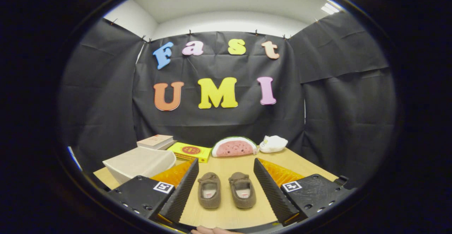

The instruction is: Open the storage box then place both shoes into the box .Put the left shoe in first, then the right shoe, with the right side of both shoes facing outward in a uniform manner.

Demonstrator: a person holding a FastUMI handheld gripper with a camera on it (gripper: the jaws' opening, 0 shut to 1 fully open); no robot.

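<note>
Two small brown slipper shoes lie side by side on the wooden table [226, 216], toes pointing away from me. The left shoe [209, 190] and the right shoe [243, 189] both sit between my fingers, a little ahead of them. My gripper [226, 167] is open wide, with nothing held; its fingertips [193, 164] stand to either side of the pair. The storage box [140, 163], a pale fabric bin, stands to the left beyond my left finger; whether it has a lid on I cannot tell.
At the back of the table lie a book [155, 141], a yellow flat box [190, 151], a watermelon-slice plush [234, 147] and a small white plush [273, 144]. Black cloth walls close the booth behind and at both sides. A fingertip of a person's hand [212, 230] shows below.
</note>
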